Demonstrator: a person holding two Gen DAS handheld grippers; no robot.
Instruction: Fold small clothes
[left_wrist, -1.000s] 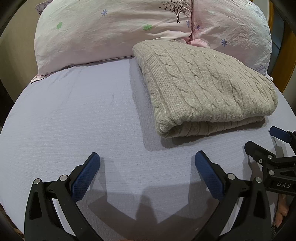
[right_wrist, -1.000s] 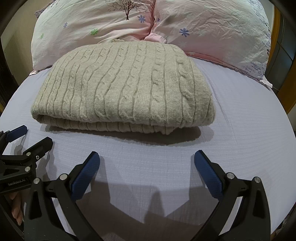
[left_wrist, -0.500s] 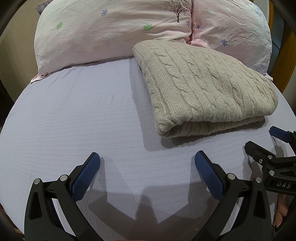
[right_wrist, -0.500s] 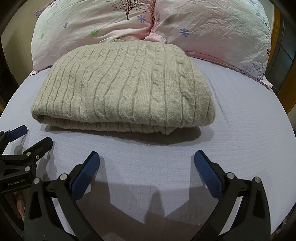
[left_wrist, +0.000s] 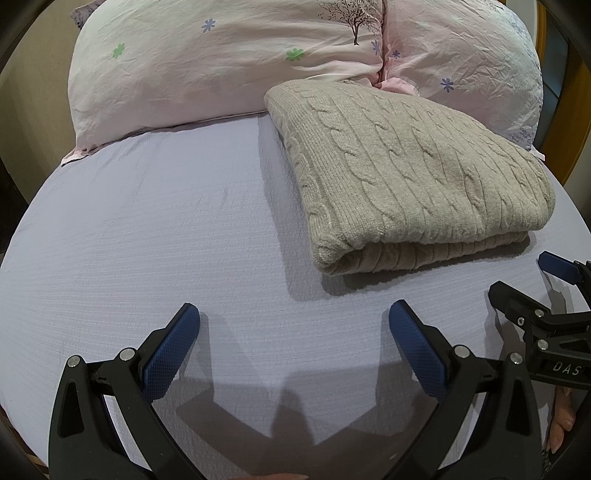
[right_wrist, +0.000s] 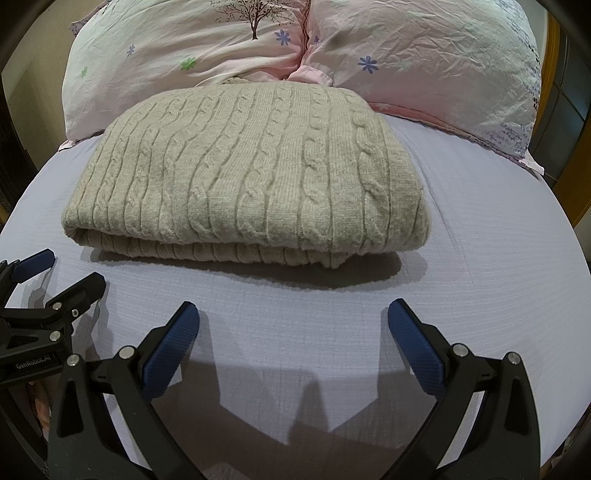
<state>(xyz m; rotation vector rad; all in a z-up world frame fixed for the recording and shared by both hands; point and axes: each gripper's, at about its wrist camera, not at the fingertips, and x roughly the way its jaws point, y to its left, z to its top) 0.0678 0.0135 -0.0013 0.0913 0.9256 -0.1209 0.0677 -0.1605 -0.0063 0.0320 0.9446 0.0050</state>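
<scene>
Left gripper (left_wrist: 293, 325): its jaws are spread wide and nothing is held; it is poised low over bare sheet, near the front of the bed.
Right gripper (right_wrist: 293, 325): likewise spread wide and empty, poised over the sheet just in front of the garment.
Gap between the two: the grippers are set side by side, each seen at the edge of the other's view.
Sweater (right_wrist: 243, 173): a beige cable-knit piece is laid on the sheet as a thick folded bundle, its layered edge turned toward the grippers and its far edge touching the pillows.
Sheet (left_wrist: 147, 240): pale lavender, stretched fairly smooth.
Pillows (right_wrist: 424, 55): two floral pink ones are propped at the head of the bed.
Progress: the fold is judged essentially done; a tidy or another garment may follow.
Risk: if only the top layer is pinched, the bundle could be pulled open, since the knit is thick and slack.
Risk: a low approach could snag the sheet and drag it, shifting the bundle.
</scene>
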